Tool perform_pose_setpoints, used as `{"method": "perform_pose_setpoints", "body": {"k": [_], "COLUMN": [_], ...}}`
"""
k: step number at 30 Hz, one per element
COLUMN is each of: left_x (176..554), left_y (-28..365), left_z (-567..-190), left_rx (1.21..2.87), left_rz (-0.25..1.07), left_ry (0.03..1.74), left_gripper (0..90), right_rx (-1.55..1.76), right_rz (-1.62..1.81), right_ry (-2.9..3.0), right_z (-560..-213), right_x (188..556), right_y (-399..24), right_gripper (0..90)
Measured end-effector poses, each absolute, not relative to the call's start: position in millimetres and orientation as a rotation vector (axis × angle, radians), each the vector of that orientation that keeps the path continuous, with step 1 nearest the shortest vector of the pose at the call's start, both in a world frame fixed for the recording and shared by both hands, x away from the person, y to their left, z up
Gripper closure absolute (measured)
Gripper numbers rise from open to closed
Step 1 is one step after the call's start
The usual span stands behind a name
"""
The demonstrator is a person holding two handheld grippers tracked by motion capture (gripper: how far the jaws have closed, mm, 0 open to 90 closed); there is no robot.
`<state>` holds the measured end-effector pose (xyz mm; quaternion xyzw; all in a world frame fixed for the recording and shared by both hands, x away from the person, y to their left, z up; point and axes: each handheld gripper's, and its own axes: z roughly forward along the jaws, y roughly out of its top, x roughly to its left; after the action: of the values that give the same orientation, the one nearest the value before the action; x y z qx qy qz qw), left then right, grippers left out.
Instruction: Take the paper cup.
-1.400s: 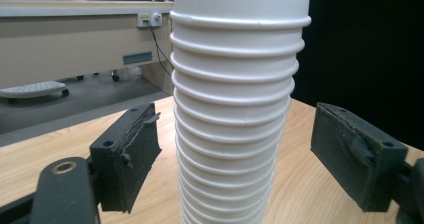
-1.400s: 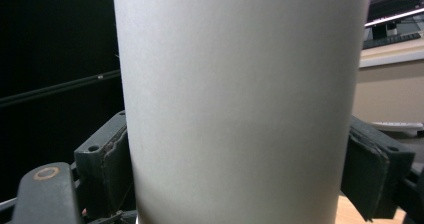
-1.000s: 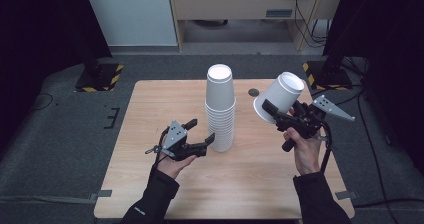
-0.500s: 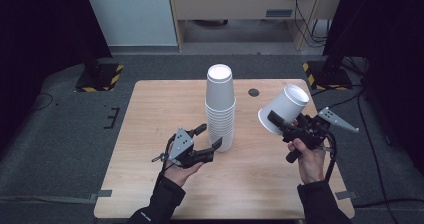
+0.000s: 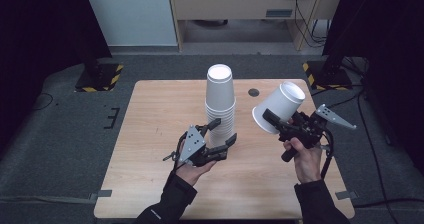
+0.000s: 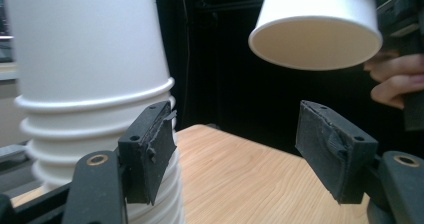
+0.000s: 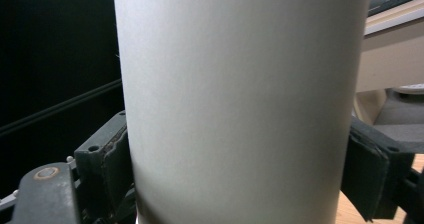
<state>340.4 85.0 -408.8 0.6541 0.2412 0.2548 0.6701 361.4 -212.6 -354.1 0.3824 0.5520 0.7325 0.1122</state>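
Shifted lower since before — single cup [image 5: 278, 107] clamped in right gripper [image 5: 272, 120] fingers; left gripper [image 5: 223, 133] fingers spread beside cup stack [image 5: 220, 104].

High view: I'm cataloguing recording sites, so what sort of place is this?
Probably a lab or recording studio: a light wooden table on grey carpet, black-and-yellow striped stand bases, and dark curtains at the sides.

A white paper cup [image 7: 240, 99] stands between the tongs [image 7: 240, 174]. Black pads [image 7: 107, 169] press its sides at nine and three o'clock.
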Motion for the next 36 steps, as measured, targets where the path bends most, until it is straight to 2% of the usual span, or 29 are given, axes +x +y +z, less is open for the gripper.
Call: {"method": "perform_pose_setpoints", "body": {"k": [21, 36], "left_x": [355, 363], "left_y": [56, 39], "left_z": [-402, -391], "left_rx": [1.388, 1.337], "left_rz": [0.58, 0.577], "left_ry": [0.497, 0.455], "left_gripper": [30.3, 33.8], "right_rx": [1.129, 1.14], "right_rz": [2.233, 2.249], "right_ry": [1.667, 1.698], "right_z": [-351, -354], "right_x": [363, 362], "right_y": [-193, -188], "right_gripper": [15.3, 15.3]}}
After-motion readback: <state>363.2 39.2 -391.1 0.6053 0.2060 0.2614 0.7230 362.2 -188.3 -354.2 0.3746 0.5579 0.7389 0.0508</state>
